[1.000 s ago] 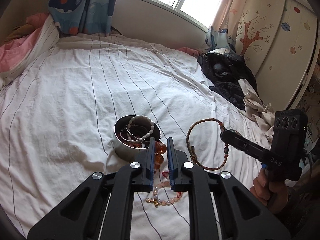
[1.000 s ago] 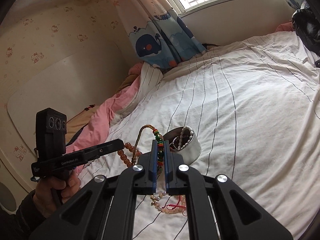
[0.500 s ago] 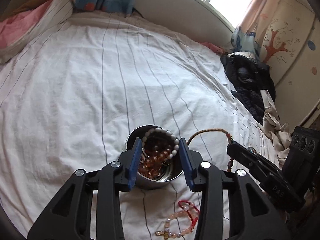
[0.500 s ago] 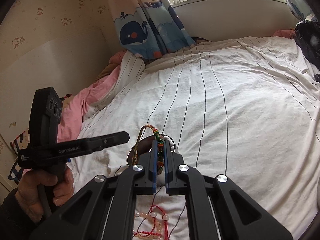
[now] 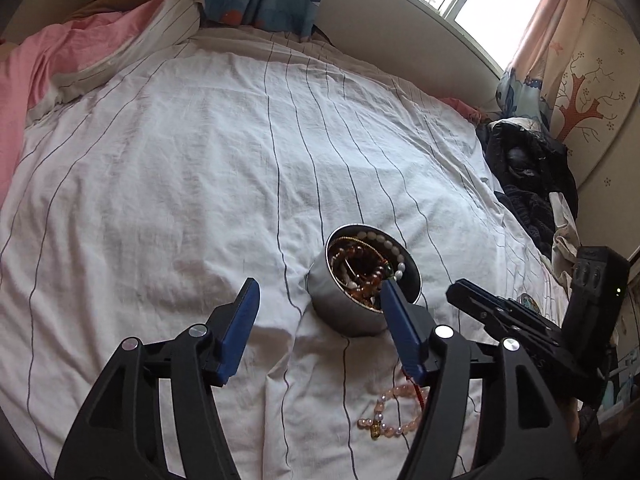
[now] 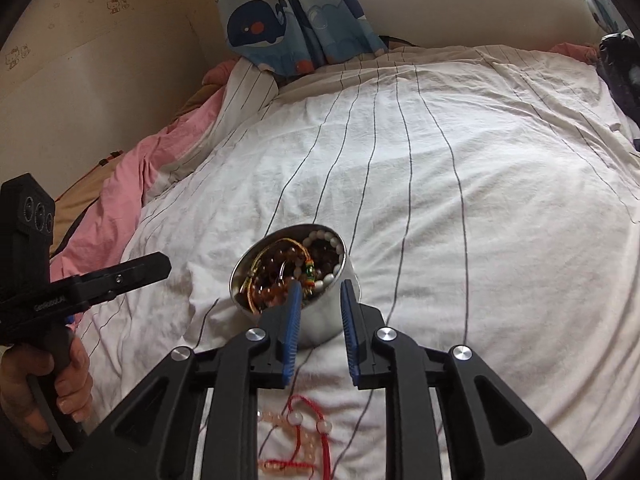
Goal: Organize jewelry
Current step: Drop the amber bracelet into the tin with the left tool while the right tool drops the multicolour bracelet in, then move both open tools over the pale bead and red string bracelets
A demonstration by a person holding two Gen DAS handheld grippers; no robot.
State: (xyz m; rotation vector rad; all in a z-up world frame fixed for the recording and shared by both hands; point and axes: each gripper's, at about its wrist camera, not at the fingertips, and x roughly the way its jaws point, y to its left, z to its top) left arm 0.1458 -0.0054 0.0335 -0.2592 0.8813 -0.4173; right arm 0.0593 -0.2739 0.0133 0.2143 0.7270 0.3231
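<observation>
1. A bed covered by a white striped sheet (image 5: pixel 200 184) fills both views, with a window behind it and a whale-print curtain (image 6: pixel 296 12) hanging at the head.
2. At the far left, a pink blanket (image 5: pixel 48 60) is bunched along the bed's edge beside a striped pillow.
3. The left gripper (image 5: pixel 316 296) hovers low over the sheet with its blue-padded fingers spread wide and nothing between them; in the right wrist view its black body (image 6: pixel 84 284) is seen from the side, held by a bare hand (image 6: pixel 40 388).
4. Near the middle of the bed stands a round metal tin (image 5: pixel 340 308), open at the top. Inside lie a white bead bracelet (image 5: pixel 384 240), amber-brown beads (image 6: pixel 272 292), and a braided cord bracelet with green and red beads (image 6: pixel 309 270), all heaped together.
5. The right finger of the left gripper overlaps the tin's near rim in its own view.
6. The right gripper (image 6: pixel 320 300) is just above the tin's near side, its fingers parted partway and holding nothing; the left one sits over the rim by the cord bracelet.
7. On the sheet in front of the tin, close to both grippers, lies a pink bead bracelet with red string (image 5: pixel 396 416), outside the tin.
8. At the far right, dark clothing (image 5: pixel 528 176) is piled on the bed's edge, beside a wardrobe with a tree design (image 5: pixel 580 92).
</observation>
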